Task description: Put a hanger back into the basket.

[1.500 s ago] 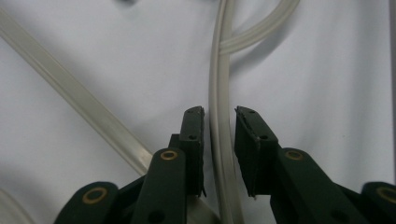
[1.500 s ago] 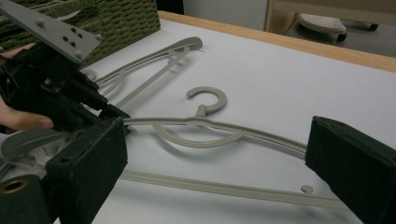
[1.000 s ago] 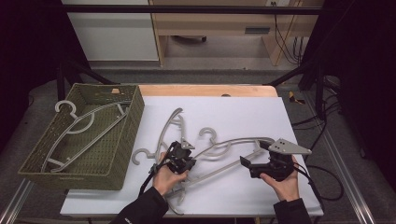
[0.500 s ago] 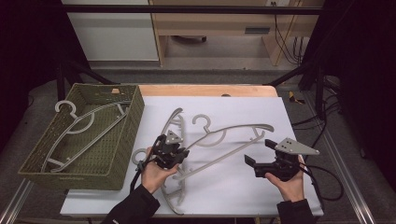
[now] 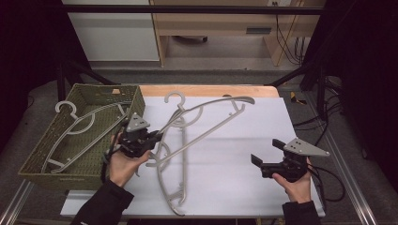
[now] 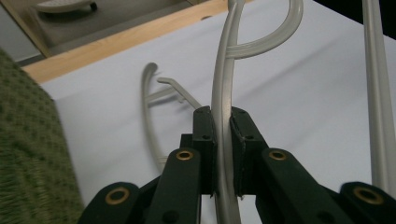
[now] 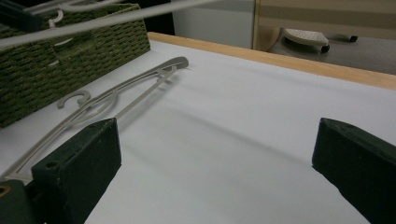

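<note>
My left gripper (image 5: 154,138) is shut on the thin rim of a grey plastic hanger (image 5: 213,107) and holds it tilted above the white table. Its hook (image 5: 175,96) is up near the far edge. In the left gripper view both pads clamp that hanger (image 6: 222,70) at the left gripper (image 6: 222,113). A second grey hanger (image 5: 183,161) lies flat on the table below it. At the table's right side my right gripper (image 5: 266,151) stands open; its jaws have just been opening, with nothing between them at the right gripper (image 7: 217,140).
A green woven basket (image 5: 70,180) stands at the table's left with another grey hanger (image 5: 84,123) inside. It also shows as the basket (image 7: 70,51) beyond the lying hanger (image 7: 116,100). A wooden strip (image 5: 206,90) edges the table's far side.
The left gripper has risen and moved left toward the basket, carrying the hanger. The right gripper has let go of the hanger's end, opened wide and drawn slightly away.
</note>
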`<action>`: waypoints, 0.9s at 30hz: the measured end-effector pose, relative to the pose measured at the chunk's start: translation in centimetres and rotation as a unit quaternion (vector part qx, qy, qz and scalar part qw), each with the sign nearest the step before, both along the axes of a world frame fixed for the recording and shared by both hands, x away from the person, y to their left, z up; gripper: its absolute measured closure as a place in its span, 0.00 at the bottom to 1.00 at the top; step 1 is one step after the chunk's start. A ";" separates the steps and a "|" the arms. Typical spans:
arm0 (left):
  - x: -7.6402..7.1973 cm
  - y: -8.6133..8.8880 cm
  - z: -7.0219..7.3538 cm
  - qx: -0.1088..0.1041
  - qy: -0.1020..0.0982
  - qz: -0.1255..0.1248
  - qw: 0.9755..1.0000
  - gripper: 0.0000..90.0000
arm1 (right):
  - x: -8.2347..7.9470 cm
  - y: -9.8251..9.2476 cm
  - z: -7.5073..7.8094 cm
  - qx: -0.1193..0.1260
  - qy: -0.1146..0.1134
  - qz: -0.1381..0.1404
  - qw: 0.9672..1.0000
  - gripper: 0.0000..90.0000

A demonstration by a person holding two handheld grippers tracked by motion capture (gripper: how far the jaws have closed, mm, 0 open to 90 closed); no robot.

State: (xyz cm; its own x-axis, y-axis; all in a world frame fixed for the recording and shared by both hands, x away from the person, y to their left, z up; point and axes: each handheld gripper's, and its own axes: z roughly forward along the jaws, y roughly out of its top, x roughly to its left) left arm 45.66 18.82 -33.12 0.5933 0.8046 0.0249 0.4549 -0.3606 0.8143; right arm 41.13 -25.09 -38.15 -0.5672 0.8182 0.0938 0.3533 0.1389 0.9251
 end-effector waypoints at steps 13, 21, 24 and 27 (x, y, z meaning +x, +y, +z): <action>-0.5 6.7 3.6 0.008 -0.044 0.047 0.998 0.91 | 0.1 -0.1 -0.1 0.001 0.001 -0.003 1.000 0.02; -0.6 11.5 4.5 0.017 -0.053 0.085 0.995 0.91 | 0.1 0.0 -0.2 -0.002 0.002 -0.004 1.000 0.02; -0.7 13.2 4.8 0.012 -0.059 0.101 0.993 0.91 | 0.2 -0.1 -0.3 -0.001 0.004 -0.006 1.000 0.02; -0.7 14.8 4.8 0.012 -0.063 0.116 0.991 0.91 | 0.2 -0.1 -0.3 -0.003 0.005 -0.004 1.000 0.02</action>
State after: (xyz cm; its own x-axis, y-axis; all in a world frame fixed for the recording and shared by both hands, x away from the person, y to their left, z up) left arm 44.99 33.60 -28.31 0.3836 0.9172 0.1080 0.4222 -0.2782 0.8628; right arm 41.36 -25.22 -38.47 -0.5594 0.8235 0.0943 0.3629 0.1411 0.9211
